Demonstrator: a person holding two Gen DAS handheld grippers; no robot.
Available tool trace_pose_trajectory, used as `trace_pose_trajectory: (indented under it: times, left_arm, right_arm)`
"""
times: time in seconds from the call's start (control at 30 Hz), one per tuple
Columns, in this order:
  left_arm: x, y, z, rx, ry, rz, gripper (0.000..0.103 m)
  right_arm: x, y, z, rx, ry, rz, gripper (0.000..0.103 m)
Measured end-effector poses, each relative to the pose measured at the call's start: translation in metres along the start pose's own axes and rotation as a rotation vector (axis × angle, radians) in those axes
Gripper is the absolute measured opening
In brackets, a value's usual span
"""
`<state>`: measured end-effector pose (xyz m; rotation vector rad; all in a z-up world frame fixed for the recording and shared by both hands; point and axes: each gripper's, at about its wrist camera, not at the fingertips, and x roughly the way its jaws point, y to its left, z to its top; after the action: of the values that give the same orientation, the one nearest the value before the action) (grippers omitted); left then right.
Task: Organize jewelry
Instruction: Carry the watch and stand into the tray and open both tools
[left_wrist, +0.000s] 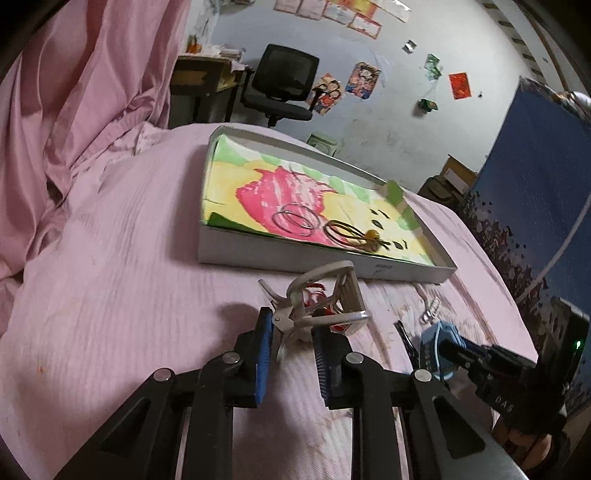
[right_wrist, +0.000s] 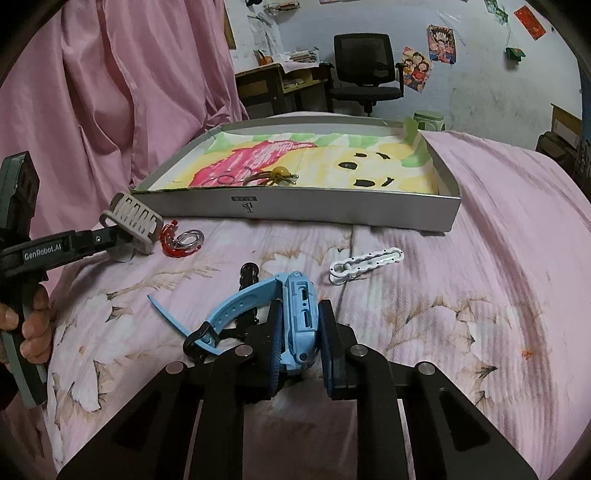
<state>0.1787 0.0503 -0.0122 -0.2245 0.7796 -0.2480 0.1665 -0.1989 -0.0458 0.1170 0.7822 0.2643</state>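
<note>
Right now I am clamping two pieces at once. My left gripper (left_wrist: 291, 332) is pinching a beige hair claw clip (left_wrist: 328, 299) by its metal handle end, the clip's toothed body rising just past the blue pads; from the right wrist camera the same clip (right_wrist: 135, 221) is showing at the left gripper's tip, just in front of the tray. My right gripper (right_wrist: 299, 332) is squeezing a light blue watch (right_wrist: 299, 317) by its case, edge up, with its strap (right_wrist: 236, 306) curling off to the left over the bedspread.

Around them, I am seeing a red trinket on a metal ring (right_wrist: 183, 242) lying on the pink bedspread (right_wrist: 480, 295) beside the claw clip, a white chain clasp (right_wrist: 365, 262) lying apart to the right, and a small black piece (right_wrist: 248, 275) sitting just behind the strap.

Beyond these, a shallow white cardboard tray (right_wrist: 332, 210) is resting on the bed, lined with a bright drawing; thin bangles (left_wrist: 295, 219) and a hair tie with a yellow bead (left_wrist: 369, 236) are lying inside it near its front wall. A hand (right_wrist: 35, 325) is gripping the left tool's handle.
</note>
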Motion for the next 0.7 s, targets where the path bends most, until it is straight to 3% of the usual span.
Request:
trace_pose_trajectory:
  times: [0.5,0.7]
  left_arm:
    - [-0.026,-0.010,0.008,0.026,-0.085,-0.025,0.019]
    - [-0.027,-0.004,0.030,0.015,-0.137,-0.020,0.019]
  right_arm:
    - [-0.043,-0.003,0.006,0.040,-0.188,-0.015,0.015]
    - [-0.046,-0.003,0.035,0.064,-0.255,-0.022,0.015]
